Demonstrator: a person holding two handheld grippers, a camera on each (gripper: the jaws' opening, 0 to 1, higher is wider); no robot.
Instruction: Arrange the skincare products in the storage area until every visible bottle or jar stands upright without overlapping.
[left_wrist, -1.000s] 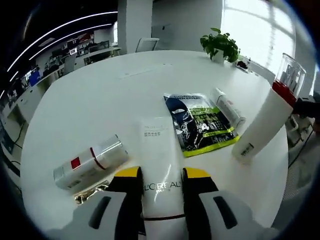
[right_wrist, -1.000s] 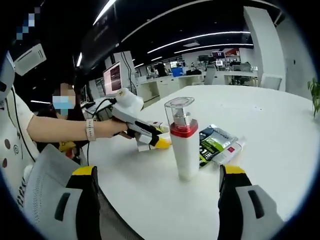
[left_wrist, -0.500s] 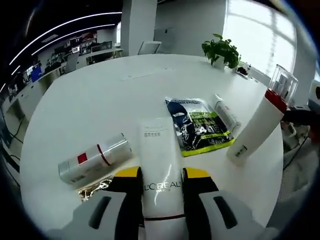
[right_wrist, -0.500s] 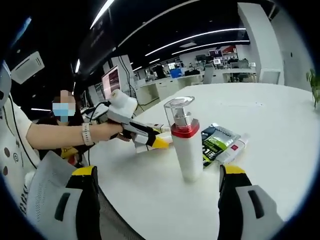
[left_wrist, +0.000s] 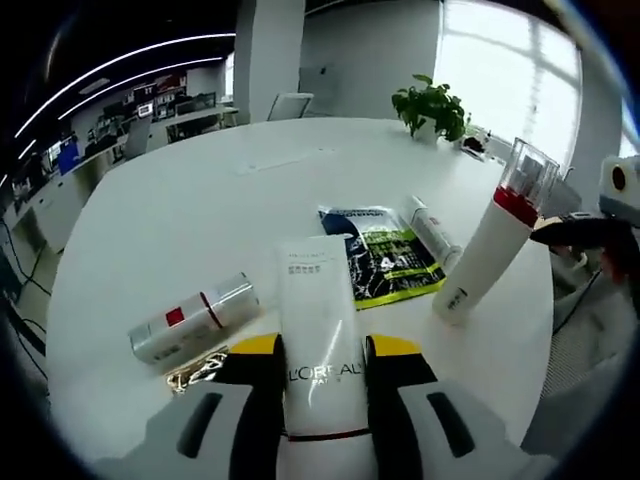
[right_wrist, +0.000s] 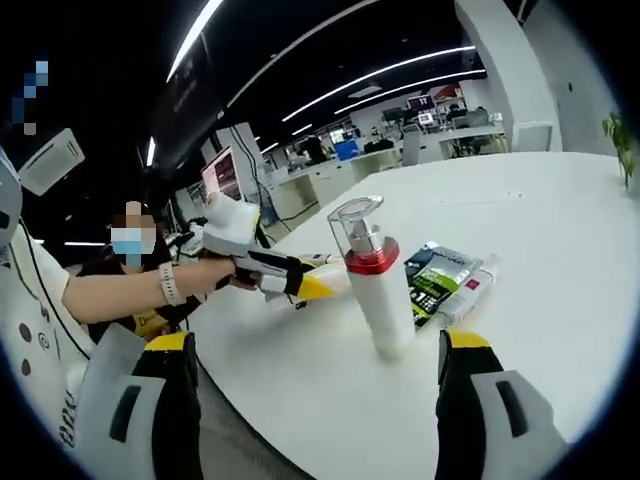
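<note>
Left gripper view: the left hand-held gripper (left_wrist: 320, 365) is clamped on a white L'Oréal tube (left_wrist: 318, 320), its yellow-tipped jaws pressed against both sides of the tube, which points away over the round white desk (left_wrist: 200, 190). Left of the tube a silver bottle with a red band (left_wrist: 193, 317) lies on its side on the desk, and a crumpled gold foil piece (left_wrist: 197, 371) sits just beside the gripper's left jaw. Beyond the tube a green and black sachet (left_wrist: 380, 252) lies flat, with a small white tube (left_wrist: 431, 230) lying along its right edge. A tall white pump bottle (left_wrist: 483, 245) with a red collar and clear cap stands on its base on the desk near the sachet (it looks slanted in this fisheye view). A potted plant (left_wrist: 432, 102) stands at the far edge of the desk.

Right gripper view: the right hand-held gripper (right_wrist: 315, 385) has its jaws spread wide with nothing between them. The pump bottle (right_wrist: 375, 280) stands between them farther off, the sachet (right_wrist: 433, 280) and small white tube (right_wrist: 468, 292) behind it. A person's hand (right_wrist: 215, 275) holds the left hand-held gripper over the desk's near side
</note>
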